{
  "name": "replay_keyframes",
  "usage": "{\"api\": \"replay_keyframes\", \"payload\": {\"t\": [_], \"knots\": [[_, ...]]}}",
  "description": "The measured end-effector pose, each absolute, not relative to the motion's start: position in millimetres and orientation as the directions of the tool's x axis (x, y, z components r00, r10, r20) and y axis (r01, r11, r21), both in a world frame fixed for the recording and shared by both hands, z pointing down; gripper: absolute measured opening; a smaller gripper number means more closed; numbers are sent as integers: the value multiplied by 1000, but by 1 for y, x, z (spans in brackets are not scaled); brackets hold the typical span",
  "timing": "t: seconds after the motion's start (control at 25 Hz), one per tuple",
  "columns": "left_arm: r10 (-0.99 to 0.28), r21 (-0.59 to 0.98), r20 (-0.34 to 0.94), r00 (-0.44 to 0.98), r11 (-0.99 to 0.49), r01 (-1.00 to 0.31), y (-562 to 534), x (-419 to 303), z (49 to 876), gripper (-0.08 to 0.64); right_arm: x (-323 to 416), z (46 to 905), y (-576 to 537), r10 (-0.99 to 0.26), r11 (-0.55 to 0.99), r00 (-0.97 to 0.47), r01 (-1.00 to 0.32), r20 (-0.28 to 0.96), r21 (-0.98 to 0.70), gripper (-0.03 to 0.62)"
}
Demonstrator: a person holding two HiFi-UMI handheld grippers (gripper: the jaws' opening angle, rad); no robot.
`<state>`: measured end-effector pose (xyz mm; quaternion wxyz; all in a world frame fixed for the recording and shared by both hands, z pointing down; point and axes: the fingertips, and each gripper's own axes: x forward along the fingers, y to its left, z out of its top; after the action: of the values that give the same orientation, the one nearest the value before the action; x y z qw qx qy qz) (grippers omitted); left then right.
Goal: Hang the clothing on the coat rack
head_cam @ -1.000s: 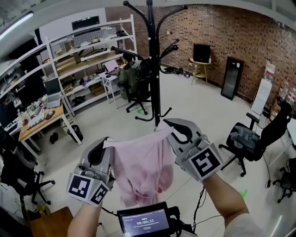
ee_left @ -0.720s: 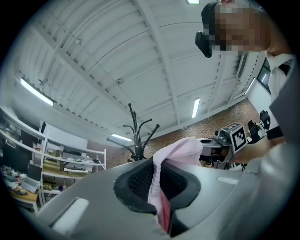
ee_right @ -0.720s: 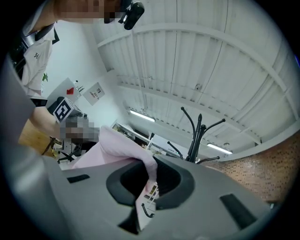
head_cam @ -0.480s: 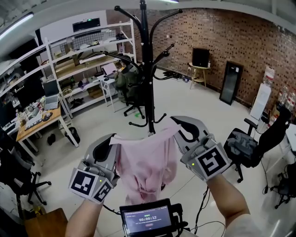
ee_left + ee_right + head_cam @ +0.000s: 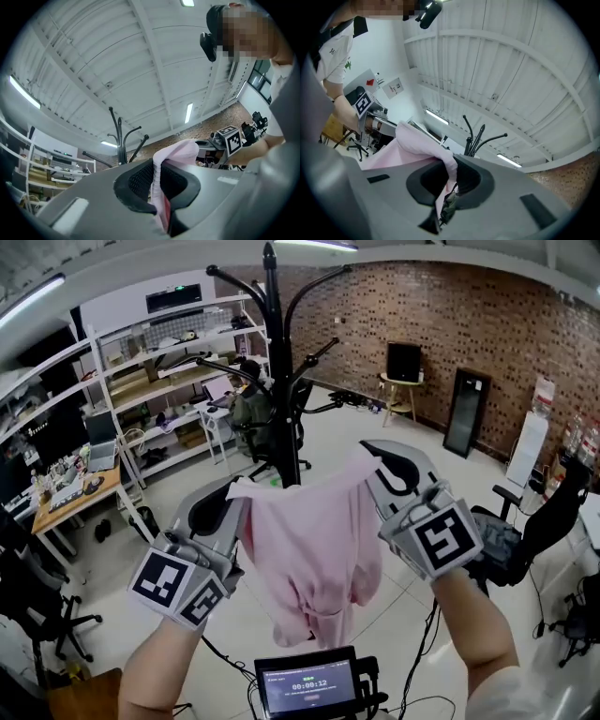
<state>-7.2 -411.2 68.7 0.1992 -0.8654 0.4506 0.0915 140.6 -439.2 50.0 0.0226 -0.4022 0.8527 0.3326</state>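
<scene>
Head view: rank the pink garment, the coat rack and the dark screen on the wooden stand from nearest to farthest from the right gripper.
1. The pink garment: clamped in the right gripper, hanging to its left.
2. The coat rack: ahead, up and to the left.
3. The dark screen: far back, against the brick wall.

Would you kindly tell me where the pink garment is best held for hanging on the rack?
Its top edge, one corner per tool, from either side. The left tool and right tool pinch it that way, so the garment spreads and its body hangs free before the rack.
</scene>
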Motion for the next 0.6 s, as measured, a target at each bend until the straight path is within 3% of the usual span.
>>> {"api": "replay_keyframes", "payload": {"t": [0.6], "knots": [[-717,-428,-379,586,-426,-797,-452,33,-41,18,169,-49,-483,-675,327,-628,-725,-387,606,20]]}}
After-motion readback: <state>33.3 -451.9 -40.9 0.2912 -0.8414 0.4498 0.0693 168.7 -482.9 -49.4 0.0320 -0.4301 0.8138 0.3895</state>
